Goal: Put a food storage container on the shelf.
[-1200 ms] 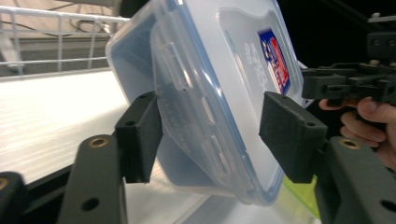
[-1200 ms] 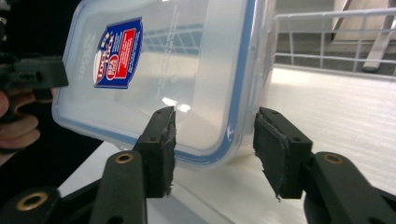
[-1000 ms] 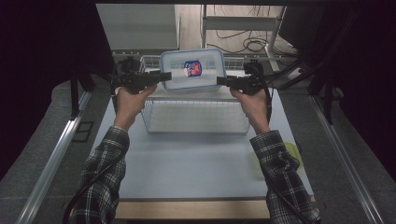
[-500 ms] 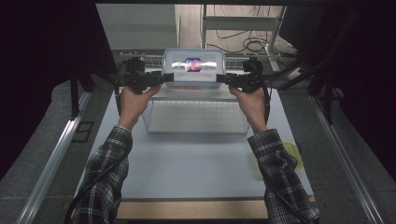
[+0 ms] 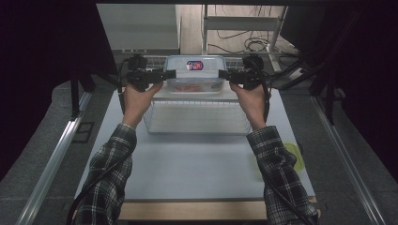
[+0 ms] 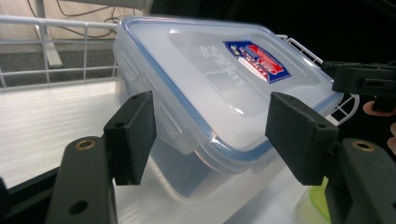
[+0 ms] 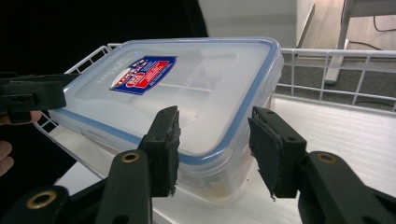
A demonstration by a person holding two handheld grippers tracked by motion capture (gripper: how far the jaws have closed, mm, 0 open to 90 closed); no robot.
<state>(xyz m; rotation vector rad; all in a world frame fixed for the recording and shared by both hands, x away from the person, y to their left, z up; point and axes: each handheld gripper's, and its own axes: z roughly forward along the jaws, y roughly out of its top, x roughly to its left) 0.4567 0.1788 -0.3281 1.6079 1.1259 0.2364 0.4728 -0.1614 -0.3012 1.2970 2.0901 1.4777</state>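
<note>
Box point(image 5: 194, 75) of clear plastic is sitting at the far edge of the wire basket point(image 5: 197, 117), between the left gripper point(image 5: 170, 74) and the right gripper point(image 5: 224, 75). In the left gripper view its jaws are standing apart around the box's end, touching nothing. In the right gripper view the jaws, just closing slightly, are flanking the box's rim without clearly pressing.

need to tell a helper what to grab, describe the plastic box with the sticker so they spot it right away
Look to the far end of the white table, at the white wire basket. At the basket's far side, between the left gripper and right gripper, is a clear plastic box. It alone has a blue-rimmed lid with a red and blue sticker.
</note>
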